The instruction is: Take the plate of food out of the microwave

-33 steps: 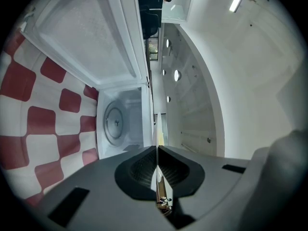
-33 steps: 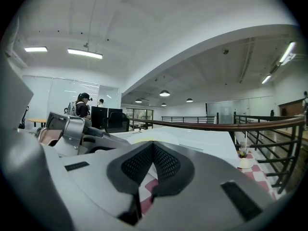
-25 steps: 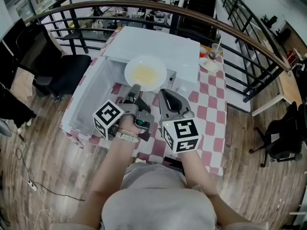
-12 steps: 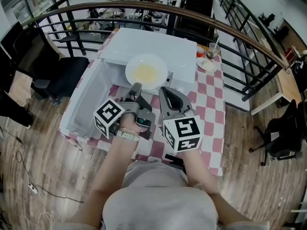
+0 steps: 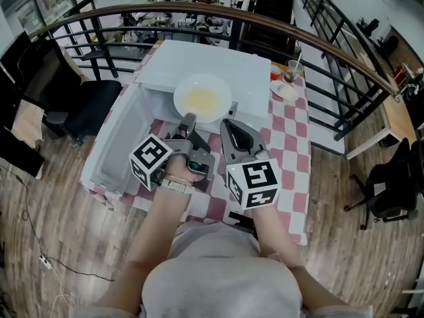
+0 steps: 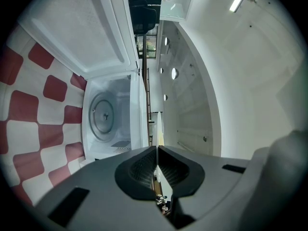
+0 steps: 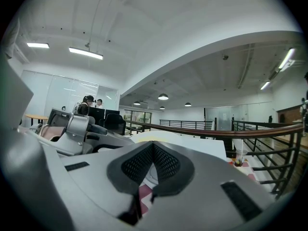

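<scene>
Clamped shut with the left tongs [image 5: 189,118], rolled onto their side, on the near rim of the plate [image 5: 181,90]. In the left gripper view, only a thin pale edge pinched between the pads [image 6: 139,170]. Closed as well on the right tongs [image 5: 224,123], held upright just beside the left, with nothing between the pads. Tip right at the plate's near-right rim; touching or not, impossible to tell.

Held level in the air, out of the microwave [image 5: 212,58], in front of its opening and overlapping the front edge of its top in the head view. Across the plate's middle, yellow food [image 5: 201,101]. Past the left tongs, an open cavity with just the turntable [image 6: 102,115] inside. Swung wide to the left, the door [image 5: 122,134].

Underneath, a bench [image 5: 286,134] in red-and-white check. At its far right corner, near the microwave, a cup [image 5: 292,69] with a straw, on a saucer. Beyond, a curved railing [image 5: 318,42].
</scene>
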`<state>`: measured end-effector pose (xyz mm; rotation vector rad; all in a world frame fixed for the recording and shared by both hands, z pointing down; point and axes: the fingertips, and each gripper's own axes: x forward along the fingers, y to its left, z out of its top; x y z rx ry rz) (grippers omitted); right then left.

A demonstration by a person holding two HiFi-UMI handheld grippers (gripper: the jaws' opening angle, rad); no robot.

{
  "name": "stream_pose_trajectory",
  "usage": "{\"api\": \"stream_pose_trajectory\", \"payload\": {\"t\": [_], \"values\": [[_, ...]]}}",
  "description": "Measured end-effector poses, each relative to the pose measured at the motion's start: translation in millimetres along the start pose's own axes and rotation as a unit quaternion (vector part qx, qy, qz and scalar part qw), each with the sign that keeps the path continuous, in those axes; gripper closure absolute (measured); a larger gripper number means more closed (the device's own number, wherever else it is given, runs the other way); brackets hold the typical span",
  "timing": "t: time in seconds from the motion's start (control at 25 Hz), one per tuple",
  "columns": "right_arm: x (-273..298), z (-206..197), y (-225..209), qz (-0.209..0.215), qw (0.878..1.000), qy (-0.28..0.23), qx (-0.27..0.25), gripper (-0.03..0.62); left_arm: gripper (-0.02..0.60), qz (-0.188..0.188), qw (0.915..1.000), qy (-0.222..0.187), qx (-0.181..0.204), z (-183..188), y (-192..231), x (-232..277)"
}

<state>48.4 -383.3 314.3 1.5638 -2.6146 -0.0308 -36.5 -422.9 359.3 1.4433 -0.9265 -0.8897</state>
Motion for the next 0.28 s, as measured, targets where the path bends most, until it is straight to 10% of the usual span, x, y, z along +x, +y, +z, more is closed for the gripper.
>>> {"api": "stream_pose_trajectory", "payload": {"t": [0.28], "values": [[3.0, 1.8, -3.8, 0.002, 1.0, -0.002, 0.002, 0.571, 0.569, -0.005, 1.0, 0.0, 0.003, 0.3, -1.7, 5.5]]}}
